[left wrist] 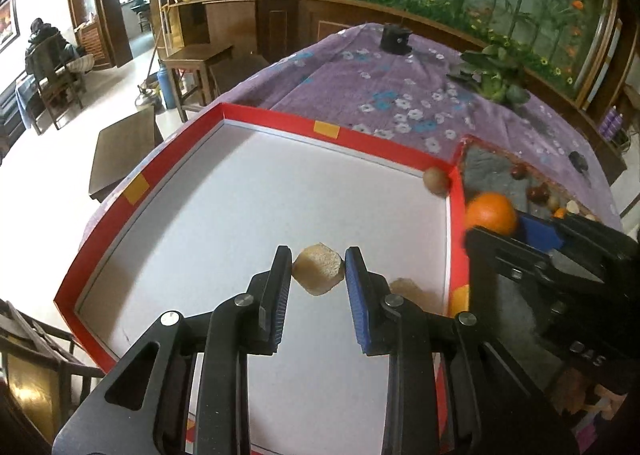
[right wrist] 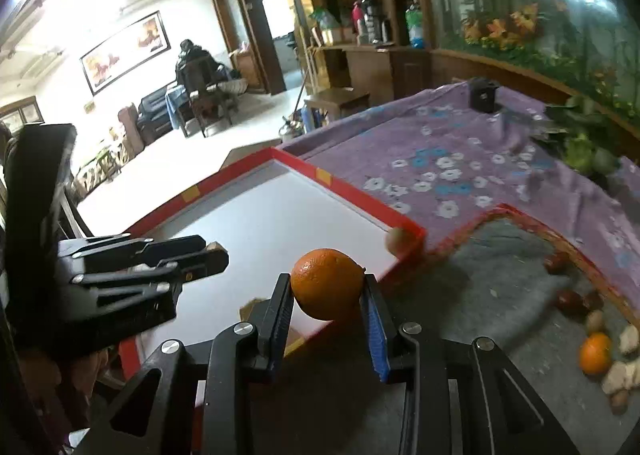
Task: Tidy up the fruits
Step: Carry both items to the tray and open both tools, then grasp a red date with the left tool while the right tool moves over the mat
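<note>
My left gripper (left wrist: 318, 269) is shut on a tan lumpy piece of ginger (left wrist: 318, 270) and holds it above the white floor of the red-rimmed box (left wrist: 280, 123). A second tan piece (left wrist: 408, 291) lies in the box by its right wall, and a small brown fruit (left wrist: 436, 180) sits in its far right corner. My right gripper (right wrist: 326, 291) is shut on an orange (right wrist: 326, 283), just over the box's right rim (right wrist: 360, 195). The orange also shows in the left wrist view (left wrist: 491, 213). The left gripper shows at left in the right wrist view (right wrist: 208, 253).
A grey felt mat (right wrist: 500, 279) to the right holds another orange (right wrist: 595, 353), dark red fruits (right wrist: 570, 301) and tan pieces (right wrist: 622, 373). A purple floral cloth (left wrist: 380, 71) covers the table, with a black object (left wrist: 395, 39) and a green plant (left wrist: 496, 75) at the back.
</note>
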Tool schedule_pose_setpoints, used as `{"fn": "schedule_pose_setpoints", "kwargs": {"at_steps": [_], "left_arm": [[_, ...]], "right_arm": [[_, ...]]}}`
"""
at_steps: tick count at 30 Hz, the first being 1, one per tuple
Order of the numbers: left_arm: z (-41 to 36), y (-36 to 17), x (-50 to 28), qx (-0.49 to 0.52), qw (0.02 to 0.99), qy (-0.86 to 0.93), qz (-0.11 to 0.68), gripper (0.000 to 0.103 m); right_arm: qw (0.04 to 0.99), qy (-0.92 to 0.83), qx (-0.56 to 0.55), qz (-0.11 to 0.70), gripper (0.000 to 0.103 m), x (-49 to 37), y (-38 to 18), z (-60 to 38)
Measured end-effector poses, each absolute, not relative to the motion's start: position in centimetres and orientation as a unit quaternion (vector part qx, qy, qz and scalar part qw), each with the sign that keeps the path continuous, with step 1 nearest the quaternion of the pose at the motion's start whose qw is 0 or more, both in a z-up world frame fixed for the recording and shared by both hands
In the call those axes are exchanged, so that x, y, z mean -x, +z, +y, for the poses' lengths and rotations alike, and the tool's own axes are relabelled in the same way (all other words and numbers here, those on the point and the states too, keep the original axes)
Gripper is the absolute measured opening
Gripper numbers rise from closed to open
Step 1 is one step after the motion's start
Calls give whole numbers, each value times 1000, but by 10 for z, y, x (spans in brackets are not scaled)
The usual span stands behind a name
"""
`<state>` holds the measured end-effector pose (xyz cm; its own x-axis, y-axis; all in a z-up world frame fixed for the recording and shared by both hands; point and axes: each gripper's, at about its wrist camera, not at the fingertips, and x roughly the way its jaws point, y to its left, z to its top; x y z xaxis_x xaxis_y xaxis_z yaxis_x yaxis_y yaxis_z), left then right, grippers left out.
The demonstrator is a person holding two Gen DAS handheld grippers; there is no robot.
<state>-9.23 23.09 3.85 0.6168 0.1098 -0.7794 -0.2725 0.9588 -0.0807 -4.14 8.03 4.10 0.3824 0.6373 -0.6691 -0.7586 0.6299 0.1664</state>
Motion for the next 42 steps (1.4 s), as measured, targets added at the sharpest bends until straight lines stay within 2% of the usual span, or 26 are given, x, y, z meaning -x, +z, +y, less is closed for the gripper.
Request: {"fn": "schedule_pose_setpoints", "kwargs": {"at_steps": [14,15,18,23,31,42], "left_arm": [[240,24,83,107,882,129,440,27],[240,25,83,107,883,131,437,30],[237,26,84,99,885,138,433,46],[238,29,86,111,886,138,429,57],[212,44,87,84,896,136,413,58],[145,54,66,61,907,75,409,60]], "right_arm": [[804,426,123,396,33,19,8,126],[805,426,124,395,33,19,9,125],[807,425,121,392,34,21,11,122],[810,427,111,386,38,26,16,113],[829,416,87,364,47,44,36,74],[868,340,56,358,50,57,42,-10]]}}
